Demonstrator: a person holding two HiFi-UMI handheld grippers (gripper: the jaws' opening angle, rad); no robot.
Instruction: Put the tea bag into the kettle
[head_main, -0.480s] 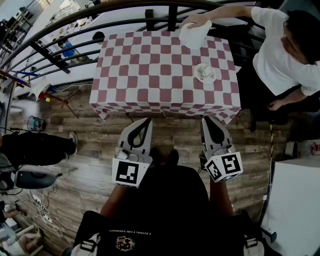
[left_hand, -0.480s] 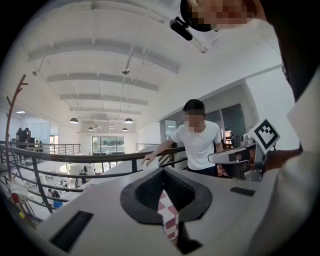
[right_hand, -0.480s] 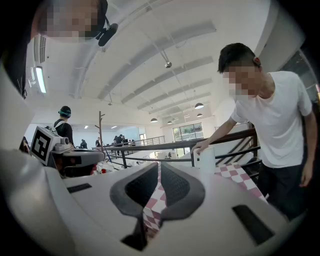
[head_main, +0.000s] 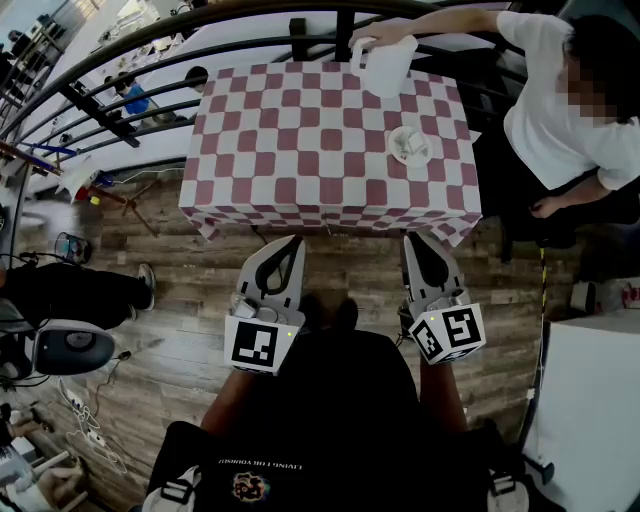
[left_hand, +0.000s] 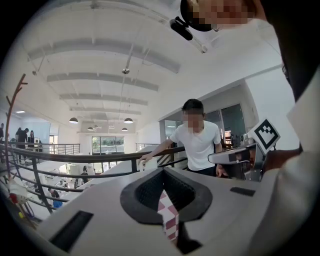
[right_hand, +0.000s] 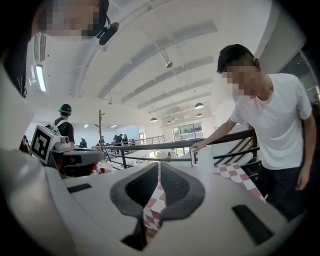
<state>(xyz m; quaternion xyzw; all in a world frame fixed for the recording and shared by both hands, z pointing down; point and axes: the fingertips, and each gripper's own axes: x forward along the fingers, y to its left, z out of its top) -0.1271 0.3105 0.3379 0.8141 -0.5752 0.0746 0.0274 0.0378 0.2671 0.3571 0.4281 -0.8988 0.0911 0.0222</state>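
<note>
In the head view, both tools hang over the wooden floor (head_main: 150, 290), just short of the near edge of the surface (head_main: 300, 150), which is covered by a red-and-white checked cloth. The left tool (head_main: 291, 243) is at 7 o'clock from the surface's centre and the right tool (head_main: 416, 240) is at 5 o'clock. Each points toward 12 o'clock. In each tool's own view the jaws are pressed together at the tips and hold nothing; only a sliver of checked cloth shows through the slit behind them.

The white kettle (head_main: 386, 63) is at the far edge of the surface, at about 1 o'clock from its centre and well apart from both tools. A hand (head_main: 366, 35) of a person in a white shirt (head_main: 555, 115), who stands at the surface's 2 o'clock corner, rests on it. A small white saucer (head_main: 394, 152) sits at 2 o'clock, between the kettle and the right tool. It bears a pale lump (head_main: 410, 142) that may be the tea bag, but it is too small to be sure.
</note>
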